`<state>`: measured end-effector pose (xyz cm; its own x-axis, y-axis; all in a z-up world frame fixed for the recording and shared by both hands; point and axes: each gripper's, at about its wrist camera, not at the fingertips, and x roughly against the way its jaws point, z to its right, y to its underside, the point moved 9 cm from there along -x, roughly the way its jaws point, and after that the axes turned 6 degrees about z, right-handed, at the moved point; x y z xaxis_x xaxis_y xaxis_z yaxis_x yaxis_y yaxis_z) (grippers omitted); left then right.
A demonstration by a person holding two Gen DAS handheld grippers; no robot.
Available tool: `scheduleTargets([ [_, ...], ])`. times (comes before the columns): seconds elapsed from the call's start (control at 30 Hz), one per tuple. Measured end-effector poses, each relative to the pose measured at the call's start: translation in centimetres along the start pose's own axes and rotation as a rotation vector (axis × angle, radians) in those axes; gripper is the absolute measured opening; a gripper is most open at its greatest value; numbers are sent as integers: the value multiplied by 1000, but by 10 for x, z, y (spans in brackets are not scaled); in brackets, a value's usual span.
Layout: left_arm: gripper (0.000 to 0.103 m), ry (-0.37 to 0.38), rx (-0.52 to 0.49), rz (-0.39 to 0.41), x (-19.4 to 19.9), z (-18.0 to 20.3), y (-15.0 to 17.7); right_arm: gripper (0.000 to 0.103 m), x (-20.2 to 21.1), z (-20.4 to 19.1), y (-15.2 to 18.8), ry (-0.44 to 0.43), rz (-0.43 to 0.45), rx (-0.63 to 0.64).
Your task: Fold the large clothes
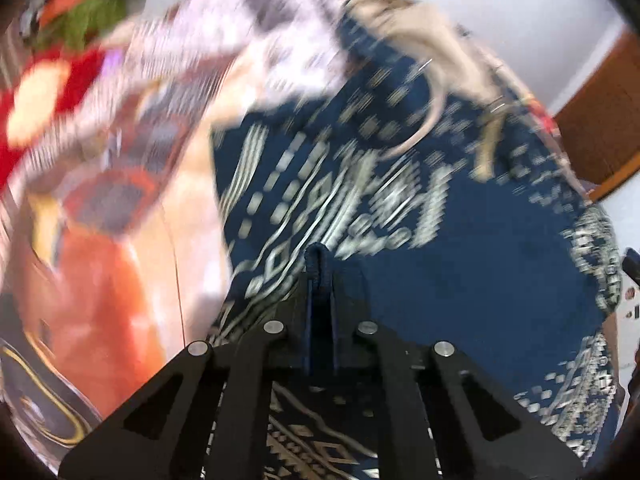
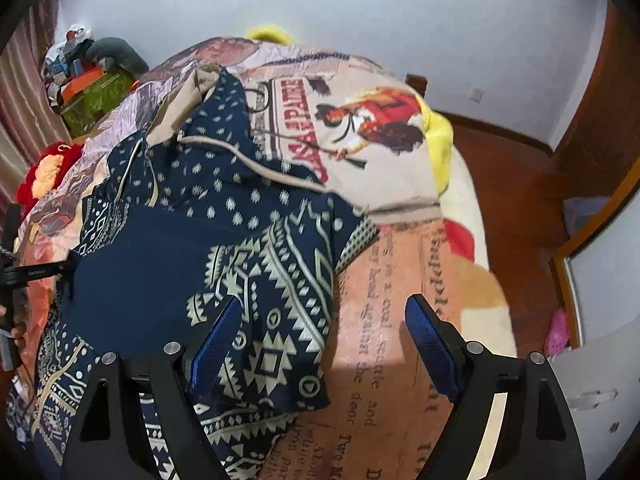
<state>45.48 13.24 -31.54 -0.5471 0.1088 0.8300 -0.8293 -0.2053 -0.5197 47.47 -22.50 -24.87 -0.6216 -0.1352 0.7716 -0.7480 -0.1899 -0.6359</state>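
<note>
Left claw (image 1: 318, 276) clenched on a thin fold of the navy patterned hoodie (image 2: 168, 248); it could slip free. Right claw (image 2: 324, 344) released, so the bedspread (image 2: 384, 320) may snag.

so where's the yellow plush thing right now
In the right wrist view the yellow plush pokes out along the right edge of the printed blanket, beyond the navy patterned hoodie.

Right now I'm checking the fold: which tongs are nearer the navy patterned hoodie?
Left. The left tongs are shut on a fold of the navy patterned hoodie; the right tongs hang open above its edge, not gripping.
</note>
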Motion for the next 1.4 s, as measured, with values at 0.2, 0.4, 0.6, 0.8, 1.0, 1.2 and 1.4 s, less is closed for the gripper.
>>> scheduleTargets([
  [0.2,7,55,-78,201,67,47,-71,83,-13,-4,-10,-15,-2,-40],
  [0.4,7,-39,-208,416,125,63,-118,83,-22,-4,-24,-30,13,-69],
  [0.6,7,-108,-159,329,90,22,-109,83,-50,14,-23,36,-36,-66],
  [0.8,7,-117,-66,76,6,-27,-53,84,-67,25,-6,28,-47,-110],
  [1.0,10,-145,-39,-37,-40,-44,-13,85,-66,22,-8,42,-62,-72],
  [1.2,20,-187,-25,-53,-42,-59,-7,85,-60,19,-14,48,-77,-73],
  [1.4,21,-230,-32,-4,-7,-76,-33,85,-37,2,-47,60,-4,23],
])
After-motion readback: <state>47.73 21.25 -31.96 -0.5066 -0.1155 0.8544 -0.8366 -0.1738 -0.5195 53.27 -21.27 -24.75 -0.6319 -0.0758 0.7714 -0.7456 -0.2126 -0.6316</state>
